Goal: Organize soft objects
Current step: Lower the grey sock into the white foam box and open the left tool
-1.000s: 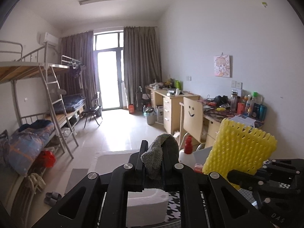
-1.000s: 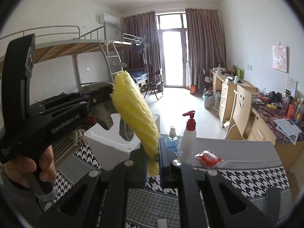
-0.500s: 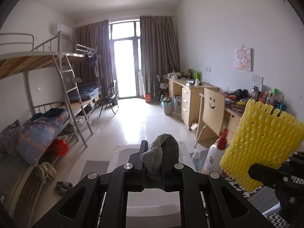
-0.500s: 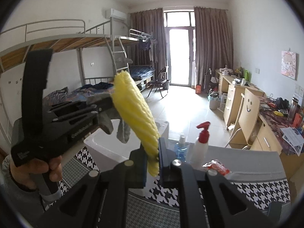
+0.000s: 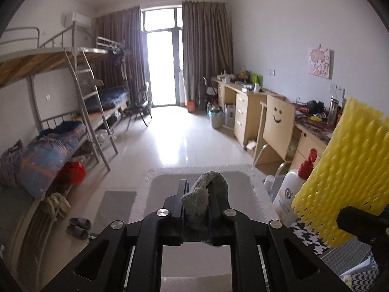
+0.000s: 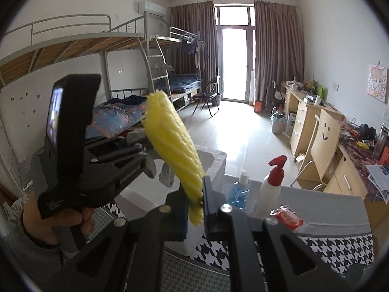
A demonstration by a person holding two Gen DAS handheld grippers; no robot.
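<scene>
Left tongs (image 5: 197,196): opening, grey sock (image 5: 203,204) between them, above white foam box (image 6: 215,161) | Right tongs (image 6: 195,200): clamped on yellow foam net (image 6: 173,143) | Progress: neither item stowed yet; both remain.

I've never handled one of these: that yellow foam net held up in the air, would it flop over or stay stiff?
Probably springy rather than floppy: pinched only at its lower edge by the right gripper, the yellow foam net stands up without drooping. It looks light, being mostly holes. The grey sock in the left gripper, whose jaws are opening, folds limply by contrast.
</scene>
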